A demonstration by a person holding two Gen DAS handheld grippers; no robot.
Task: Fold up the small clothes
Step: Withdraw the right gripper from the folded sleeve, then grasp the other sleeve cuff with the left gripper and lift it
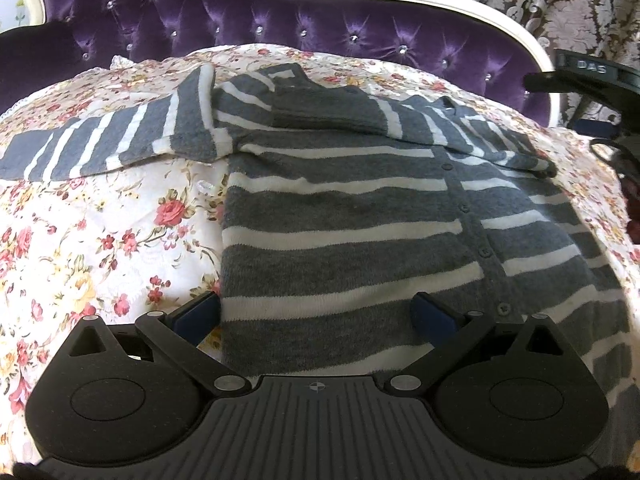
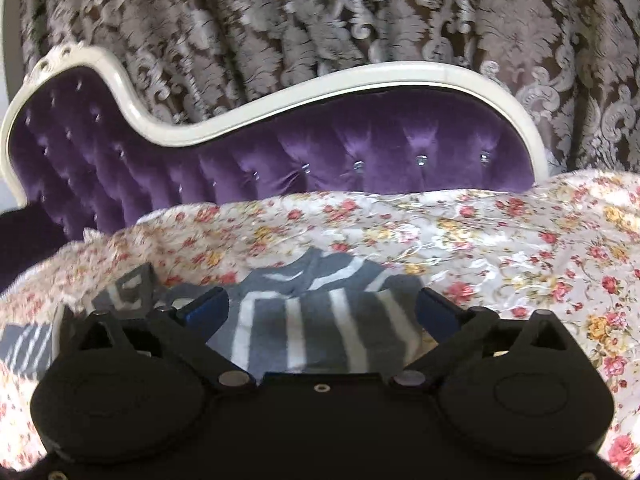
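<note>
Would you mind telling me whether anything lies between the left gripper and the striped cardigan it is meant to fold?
Nothing visible does. The left gripper is open directly over the lower edge of the striped cardigan, which lies spread on the floral bedspread. No other item sits on the cardigan's body; only its own sleeve is folded across the chest.

One striped cardigan (image 1: 340,216) lies ahead of the claw. One floral bedspread (image 1: 100,240) lies beneath it. One purple headboard (image 1: 240,16) stands beyond.
</note>
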